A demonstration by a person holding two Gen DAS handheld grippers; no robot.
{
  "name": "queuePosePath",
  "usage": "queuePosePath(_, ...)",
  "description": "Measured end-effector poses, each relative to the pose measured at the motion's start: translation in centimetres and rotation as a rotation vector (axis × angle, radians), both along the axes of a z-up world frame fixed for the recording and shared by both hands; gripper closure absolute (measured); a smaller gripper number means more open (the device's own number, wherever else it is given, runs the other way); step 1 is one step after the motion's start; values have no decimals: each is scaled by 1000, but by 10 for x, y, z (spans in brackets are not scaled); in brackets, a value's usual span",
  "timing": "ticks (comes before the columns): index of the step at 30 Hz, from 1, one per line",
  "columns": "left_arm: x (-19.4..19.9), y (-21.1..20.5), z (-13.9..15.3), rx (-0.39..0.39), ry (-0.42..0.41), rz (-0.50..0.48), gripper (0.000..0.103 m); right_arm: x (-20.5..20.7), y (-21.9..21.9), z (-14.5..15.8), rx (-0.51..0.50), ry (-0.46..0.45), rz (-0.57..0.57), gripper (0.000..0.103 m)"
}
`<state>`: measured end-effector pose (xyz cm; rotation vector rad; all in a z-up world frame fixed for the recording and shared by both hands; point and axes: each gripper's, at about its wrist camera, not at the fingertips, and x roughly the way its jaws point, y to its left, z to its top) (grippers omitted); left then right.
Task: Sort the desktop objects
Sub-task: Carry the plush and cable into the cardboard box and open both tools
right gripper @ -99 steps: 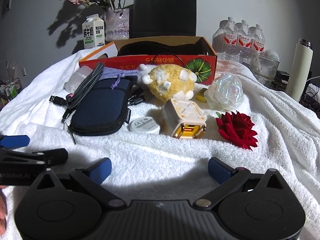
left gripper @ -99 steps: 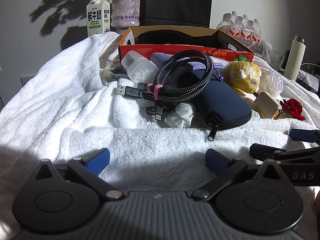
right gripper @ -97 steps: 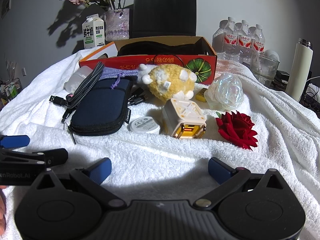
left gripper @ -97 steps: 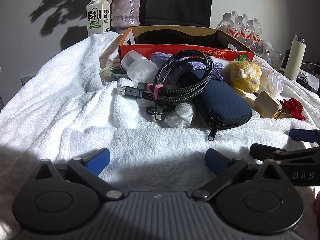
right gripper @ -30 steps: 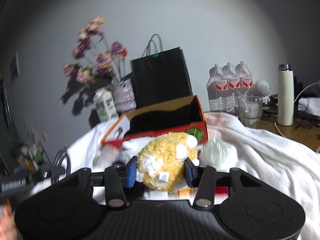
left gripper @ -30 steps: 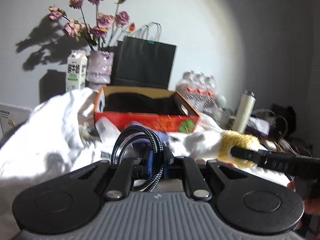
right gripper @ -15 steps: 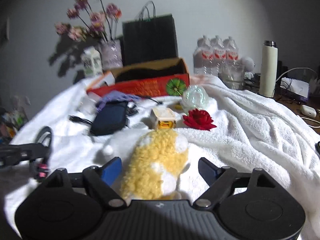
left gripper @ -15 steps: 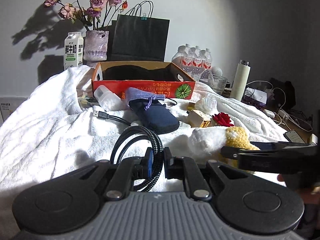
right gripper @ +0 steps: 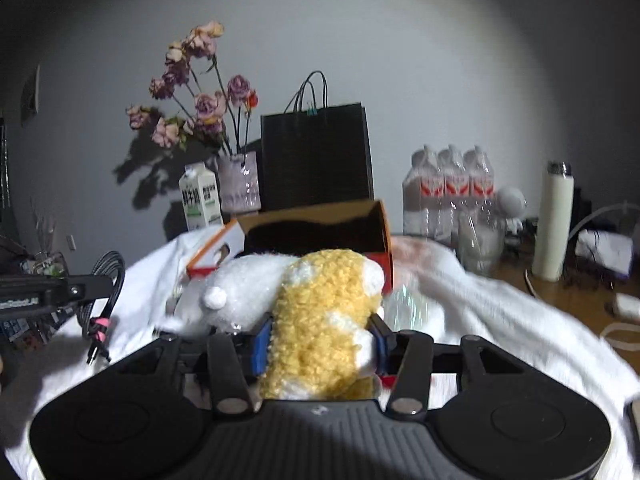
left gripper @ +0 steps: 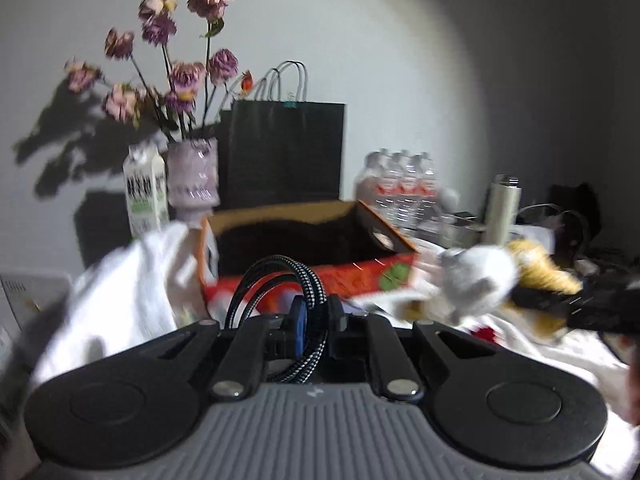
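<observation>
Both grippers loaded, both off the towel [right gripper: 500, 320]. Left gripper [left gripper: 316, 322]: jaws nearly shut, blue pads clamped on the coiled braided cable [left gripper: 280, 280]; the loop stands up in front of the pads, and in the right wrist view the rest of the coil hangs below the fingers, with a pink tie and a plug at the bottom. Right gripper [right gripper: 320, 344]: jaws have just been closing, with the yellow-and-white plush toy [right gripper: 320, 312] between them; the pads press into its yellow body from both sides, and its white end sticks out up and to the left. The plush is clear of the towel in both views. The open orange cardboard box [left gripper: 360, 272] sits ahead of both grippers, in front of the black paper bag [left gripper: 284, 152]; its inside looks dark, and contents cannot be made out. Judgement: two items picked and in carry, neither yet dropped, and the box looks the likely destination. Progress early, as nothing is visibly sorted. Both views are motion-blurred near the towel; a translucent item [right gripper: 404, 300] shows just right of the plush and something red [left gripper: 484, 330] lies below it in the left wrist view, so more remains on the towel. Remaining: deposit cable and plush, then return for the rest.
</observation>
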<state>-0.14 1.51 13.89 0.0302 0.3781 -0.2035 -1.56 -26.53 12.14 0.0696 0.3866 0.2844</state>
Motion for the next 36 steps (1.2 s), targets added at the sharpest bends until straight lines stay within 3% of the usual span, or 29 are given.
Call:
queuePosePath(4,80,3,15,25,27,14,92,59,1,29,23,-7,3,57)
queuePosePath(7,157,-3,8,17,74,45,92,126,16,41,35,-7,15,56)
queuePosePath(14,294,-18,-14,68,171,63,91,288,64,22,-93,100,19,57)
queuePosePath(17,344,-12,-29,45,241,102,92,340,70,8,-110,157,-1,57)
queuePosePath(22,382,-23,-60,131,280,87,92,392,81,-23,-169,221,-23,56)
queuePosePath(27,398,-40,-79,209,297,82,88,413,89,-53,-203,286,-36,54)
queuePosePath(28,401,-42,-83,212,311,87,84,416,88,-57,-196,294,-45,51)
queuePosePath(30,405,-38,-87,175,349,77,57,419,86,-60,-182,320,-57,45)
queuePosePath(31,404,-34,-87,160,356,79,54,418,85,-59,-178,316,-63,42)
queuePosePath(33,399,-28,-82,132,350,78,33,409,85,-53,-179,295,-72,34)
queuePosePath(36,380,-19,-67,81,344,83,22,396,85,-43,-178,279,-103,24)
